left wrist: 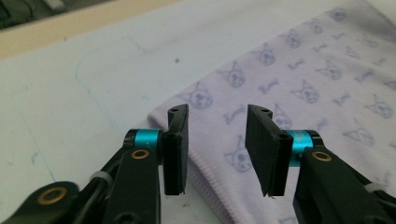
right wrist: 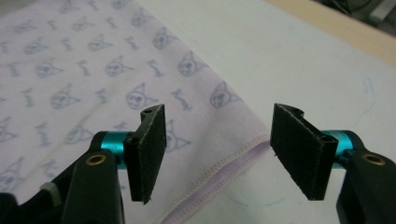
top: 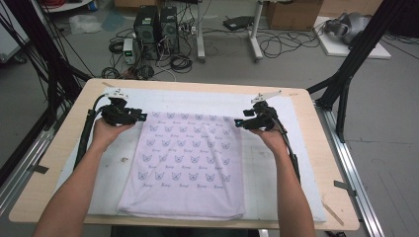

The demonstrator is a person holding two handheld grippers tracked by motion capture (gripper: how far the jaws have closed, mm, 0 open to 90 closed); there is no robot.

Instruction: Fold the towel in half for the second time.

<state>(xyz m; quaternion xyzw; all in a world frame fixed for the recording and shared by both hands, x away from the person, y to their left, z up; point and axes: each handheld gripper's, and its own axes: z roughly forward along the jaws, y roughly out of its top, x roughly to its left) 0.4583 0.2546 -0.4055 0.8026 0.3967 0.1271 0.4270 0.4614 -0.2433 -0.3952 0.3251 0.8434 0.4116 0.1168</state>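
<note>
Setting: a wooden table [top: 59, 190] topped with a white mat [top: 276, 182] fills the middle of the high view; computers and cables sit on the floor along the top.
Left gripper [top: 141, 117]: left of centre, jaws parted, straddling the garment's upper-left corner without clamping it.
Garment [top: 185, 163]: a pale lilac cloth with a printed cat-face pattern, lying flat at centre frame between both grippers.
Right gripper [top: 238, 122]: right of centre, jaws wide apart over the stitched hem [right wrist: 219, 179] at the cloth's upper-right corner.

Computer towers [top: 156, 24], cables on floor [top: 276, 47].
</note>
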